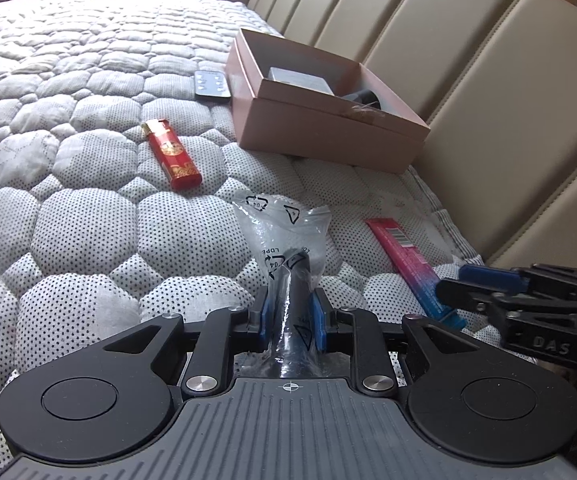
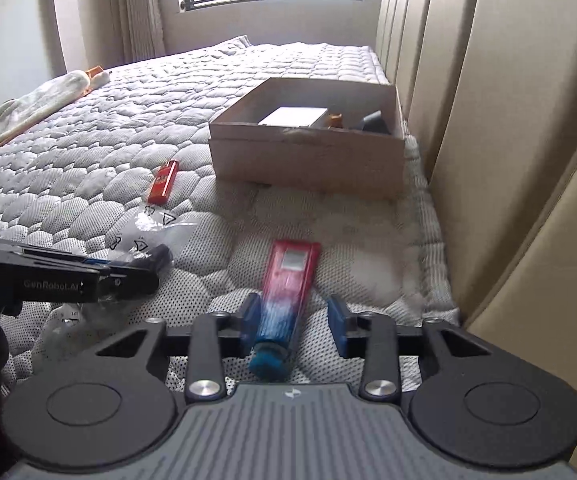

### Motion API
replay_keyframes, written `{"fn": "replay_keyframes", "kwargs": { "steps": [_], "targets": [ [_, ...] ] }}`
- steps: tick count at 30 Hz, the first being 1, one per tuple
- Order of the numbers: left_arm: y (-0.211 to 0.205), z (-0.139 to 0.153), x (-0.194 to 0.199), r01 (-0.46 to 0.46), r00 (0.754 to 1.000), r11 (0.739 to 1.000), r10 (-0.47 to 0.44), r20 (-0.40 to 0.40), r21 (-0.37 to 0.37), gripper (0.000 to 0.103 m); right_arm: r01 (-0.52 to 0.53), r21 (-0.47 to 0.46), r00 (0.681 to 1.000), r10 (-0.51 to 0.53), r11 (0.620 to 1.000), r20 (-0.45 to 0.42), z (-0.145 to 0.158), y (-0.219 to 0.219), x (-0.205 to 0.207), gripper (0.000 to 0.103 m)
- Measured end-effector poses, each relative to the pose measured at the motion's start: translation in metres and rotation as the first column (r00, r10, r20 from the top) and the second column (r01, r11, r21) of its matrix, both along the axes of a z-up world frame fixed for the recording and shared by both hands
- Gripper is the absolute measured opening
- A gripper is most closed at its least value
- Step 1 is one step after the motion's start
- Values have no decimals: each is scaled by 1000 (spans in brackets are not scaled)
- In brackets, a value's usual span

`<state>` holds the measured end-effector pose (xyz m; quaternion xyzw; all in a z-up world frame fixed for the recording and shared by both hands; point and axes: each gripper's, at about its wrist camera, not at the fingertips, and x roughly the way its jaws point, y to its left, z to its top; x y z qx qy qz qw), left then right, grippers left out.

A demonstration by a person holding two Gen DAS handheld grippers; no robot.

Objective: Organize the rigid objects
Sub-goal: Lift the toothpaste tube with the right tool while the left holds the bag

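Observation:
My left gripper [image 1: 291, 312] is shut on a dark object wrapped in a clear plastic bag [image 1: 284, 236], low over the quilted mattress; it also shows in the right wrist view [image 2: 144, 264]. My right gripper [image 2: 293, 320] is open, its blue pads on either side of a red-to-blue tube [image 2: 284, 300] lying on the mattress; the left pad touches it. The tube shows in the left wrist view [image 1: 404, 260] too, with the right gripper [image 1: 464, 284] at its near end. An open brown cardboard box [image 2: 308, 160] holding several items stands ahead by the headboard.
A red lighter [image 1: 172, 154] lies left of the box [image 1: 328, 128]. A small grey remote [image 1: 210, 85] lies by the box's far left corner. The beige padded headboard [image 2: 508, 140] runs along the right. A rolled cloth [image 2: 36, 108] lies at the mattress's far left edge.

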<state>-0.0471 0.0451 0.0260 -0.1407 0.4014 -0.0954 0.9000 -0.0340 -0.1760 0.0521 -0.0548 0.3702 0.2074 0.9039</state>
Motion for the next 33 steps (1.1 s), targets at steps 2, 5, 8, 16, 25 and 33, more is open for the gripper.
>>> {"fn": "replay_keyframes", "kwargs": {
  "steps": [2, 5, 8, 16, 25, 33],
  "targets": [
    [-1, -1, 0, 2, 1000, 1000, -2, 4, 4, 24, 2, 14, 1000, -2, 1000, -17, -8, 5, 5, 37],
    [-1, -2, -1, 13, 1000, 1000, -13, 15, 14, 24, 18, -8, 999, -18, 1000, -30, -21, 17, 18, 37],
    [-1, -4, -2, 29, 999, 999, -29, 28, 24, 25, 49, -9, 998, -49, 999, -31, -33, 23, 24, 37],
    [-6, -2, 2, -10, 1000, 999, 10, 10, 35, 25, 43, -11, 999, -44, 999, -25, -27, 21, 16, 30],
    [-8, 5, -6, 1, 1000, 1000, -2, 26, 30, 24, 37, -1, 999, -37, 999, 17, -10, 14, 3, 30],
    [-13, 19, -15, 44, 997, 999, -44, 64, 8, 24, 35, 9, 998, -35, 999, 60, 9, 10, -7, 30]
  ]
}}
